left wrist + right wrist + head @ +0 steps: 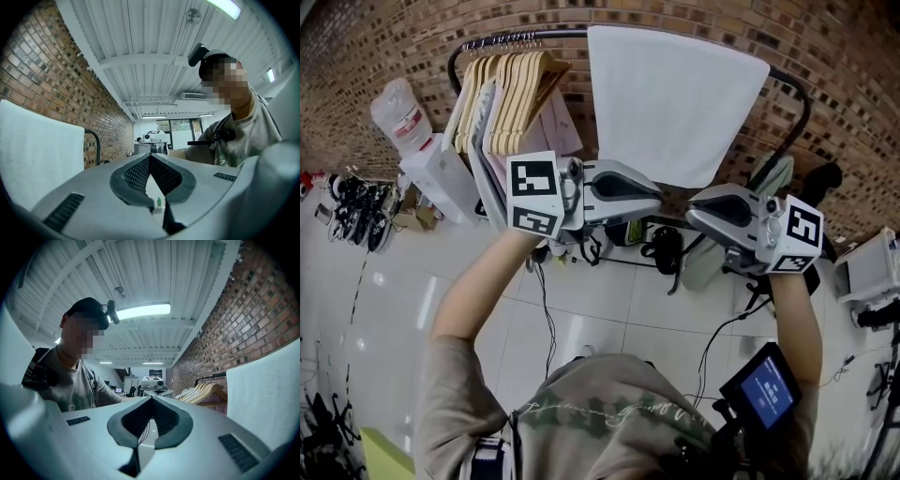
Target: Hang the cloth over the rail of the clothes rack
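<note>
Left tool (654, 194) and right tool (694, 214) are both closed on nothing, tips facing each other. At twelve o'clock the white cloth (675, 103) drapes over the rail (572, 32); it looks light and limp, probably best pinched at its upper corners.

Wooden hangers (517, 89): one bunch, upper centre-left of the head view; pale garments (555, 129) hang beneath.
Water dispenser (441, 173): white, upper left, against the brick wall (356, 56); clear bottle (401, 114) on top (label too small to read).
Shoes (358, 211): dark pairs in a row at the left edge.
Tiled floor (609, 291): pale, glossy; black cables (546, 314) trail across the centre.
Small screen (766, 389): blue display, lower right.
White box (867, 267): right edge, kind unclear.
Ceiling strip light (143, 310): lit, top centre of the right gripper view.
</note>
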Tool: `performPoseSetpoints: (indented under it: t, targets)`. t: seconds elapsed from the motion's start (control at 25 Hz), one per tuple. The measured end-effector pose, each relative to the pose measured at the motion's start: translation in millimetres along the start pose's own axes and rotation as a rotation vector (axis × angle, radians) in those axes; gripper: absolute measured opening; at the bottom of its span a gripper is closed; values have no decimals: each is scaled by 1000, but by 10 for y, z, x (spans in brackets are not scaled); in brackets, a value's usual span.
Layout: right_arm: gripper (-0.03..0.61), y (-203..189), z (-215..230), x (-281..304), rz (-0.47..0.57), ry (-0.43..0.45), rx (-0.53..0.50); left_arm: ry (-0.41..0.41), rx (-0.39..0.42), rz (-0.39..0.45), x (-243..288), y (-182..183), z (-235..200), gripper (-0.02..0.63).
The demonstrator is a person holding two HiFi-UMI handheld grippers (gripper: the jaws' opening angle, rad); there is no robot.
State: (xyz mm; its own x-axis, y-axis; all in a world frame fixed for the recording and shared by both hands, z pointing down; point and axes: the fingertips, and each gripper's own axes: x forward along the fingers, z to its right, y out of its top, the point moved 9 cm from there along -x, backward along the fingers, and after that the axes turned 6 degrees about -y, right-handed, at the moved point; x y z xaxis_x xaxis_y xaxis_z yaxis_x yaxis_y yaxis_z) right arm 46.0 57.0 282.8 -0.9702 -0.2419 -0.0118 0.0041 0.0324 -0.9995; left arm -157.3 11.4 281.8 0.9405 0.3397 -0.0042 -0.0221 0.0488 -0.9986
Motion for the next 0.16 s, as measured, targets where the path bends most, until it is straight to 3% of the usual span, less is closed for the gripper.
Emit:
performPoseSetpoints:
  t: [0.16]
  targets:
    - [5,2,36,-47,-5,-6,-1,0,-3,-14,30,-23,-62,5]
